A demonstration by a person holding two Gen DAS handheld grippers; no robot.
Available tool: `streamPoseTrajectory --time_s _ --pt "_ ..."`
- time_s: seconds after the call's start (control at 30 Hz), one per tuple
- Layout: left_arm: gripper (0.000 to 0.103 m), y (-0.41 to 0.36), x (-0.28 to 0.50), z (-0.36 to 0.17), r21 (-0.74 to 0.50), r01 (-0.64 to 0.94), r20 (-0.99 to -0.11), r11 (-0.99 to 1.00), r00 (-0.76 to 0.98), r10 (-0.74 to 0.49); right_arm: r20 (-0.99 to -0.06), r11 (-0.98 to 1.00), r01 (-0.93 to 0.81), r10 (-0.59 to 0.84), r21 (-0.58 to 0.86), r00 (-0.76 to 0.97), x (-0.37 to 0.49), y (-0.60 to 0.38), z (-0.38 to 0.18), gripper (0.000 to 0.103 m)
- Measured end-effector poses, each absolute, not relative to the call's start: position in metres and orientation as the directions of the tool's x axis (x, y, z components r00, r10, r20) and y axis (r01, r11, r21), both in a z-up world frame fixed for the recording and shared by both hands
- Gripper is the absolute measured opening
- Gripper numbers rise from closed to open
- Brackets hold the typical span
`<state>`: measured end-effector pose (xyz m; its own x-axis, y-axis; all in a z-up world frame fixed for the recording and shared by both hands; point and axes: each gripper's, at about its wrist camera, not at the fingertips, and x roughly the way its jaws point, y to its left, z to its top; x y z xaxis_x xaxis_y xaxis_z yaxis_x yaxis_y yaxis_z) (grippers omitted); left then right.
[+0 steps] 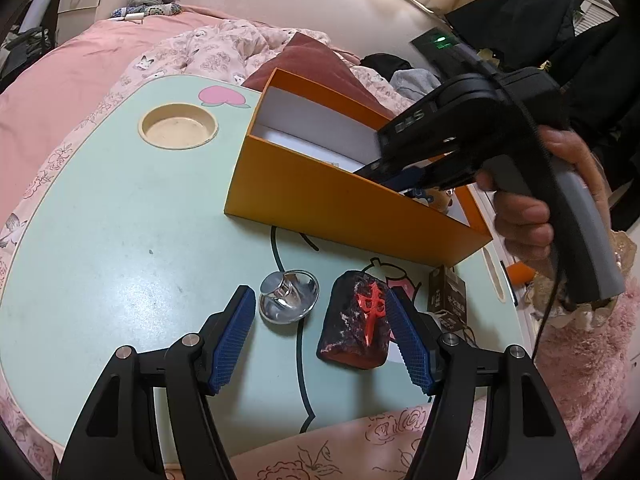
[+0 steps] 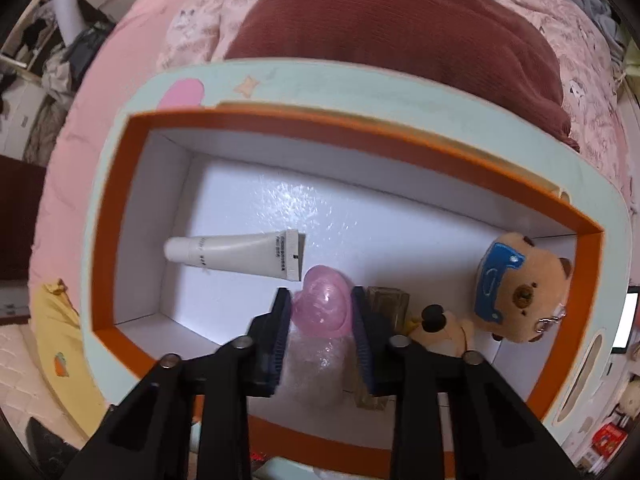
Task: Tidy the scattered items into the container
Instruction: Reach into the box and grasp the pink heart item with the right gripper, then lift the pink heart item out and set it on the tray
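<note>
An orange box (image 1: 340, 204) with a white inside stands on the mint-green table (image 1: 100, 240). My left gripper (image 1: 320, 300) hovers open above the table's near edge. Between its blue pads sit a shiny silver dish (image 1: 289, 296) and a dark block with a red character (image 1: 356, 324), which lies against the right pad. In the right wrist view my right gripper (image 2: 320, 296) is inside the box (image 2: 360, 128), shut on a pink item in bubble wrap (image 2: 322, 306). A white tube (image 2: 236, 254), a bear plush (image 2: 520, 292) and a glass bottle (image 2: 386, 304) lie on the box floor.
A person's hand (image 1: 524, 216) holds the right tool over the box. The table has a round cup recess (image 1: 178, 126). A dark tagged packet (image 1: 448, 296) lies by its right edge. Pink bedding and a maroon pillow (image 2: 400, 20) surround the table.
</note>
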<state>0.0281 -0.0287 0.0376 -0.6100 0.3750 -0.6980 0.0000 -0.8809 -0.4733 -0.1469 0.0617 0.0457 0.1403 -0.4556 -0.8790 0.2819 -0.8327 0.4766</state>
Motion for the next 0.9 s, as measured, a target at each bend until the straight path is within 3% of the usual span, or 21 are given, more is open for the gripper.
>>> streamPoseTrajectory --time_s 0.1,0.63,0.9 --pt "0.068 -0.029 0.028 0.037 -0.472 -0.001 -0.7 -0.882 -0.608 0.375 -0.879 -0.831 0.287 -0.463 0.476 0.119 -0.148 0.069 0.054 0.017" --pt "0.068 -0.03 0.03 0.038 -0.476 0.0 -0.696 -0.879 -0.611 0.377 -0.912 -0.869 0.28 -0.398 0.408 0.095 -0.133 0.04 0.037 0.018" --pt "0.068 -0.031 0.029 0.037 -0.478 0.003 -0.698 -0.878 -0.608 0.378 -0.875 -0.849 0.23 -0.483 0.475 0.025 -0.122 0.067 0.056 0.018"
